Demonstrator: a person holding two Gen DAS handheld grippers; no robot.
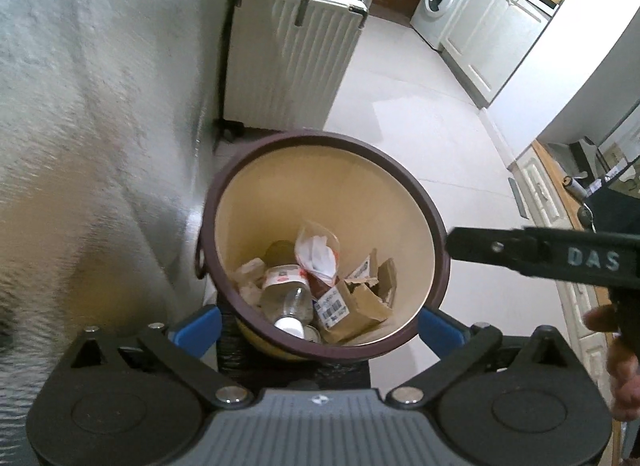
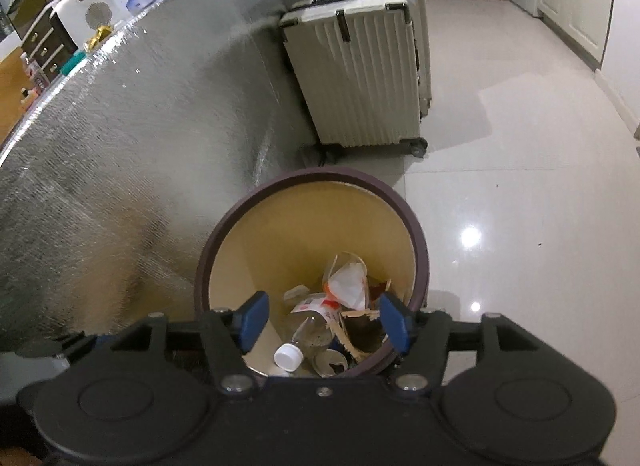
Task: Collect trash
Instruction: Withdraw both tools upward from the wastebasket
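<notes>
A round bin with a brown rim and cream inside stands on the floor; it also shows in the right wrist view. Inside lie a clear plastic bottle with a white cap, torn cardboard, a clear cup with white paper and a can. My left gripper is open and empty, its blue pads wide apart around the bin's near rim. My right gripper is open and empty above the bin. The right gripper's body shows beside the bin in the left view.
A cream hard-shell suitcase stands behind the bin. A silver foil-covered surface runs along the left. White tiled floor spreads to the right. A washing machine and white cabinets stand far back.
</notes>
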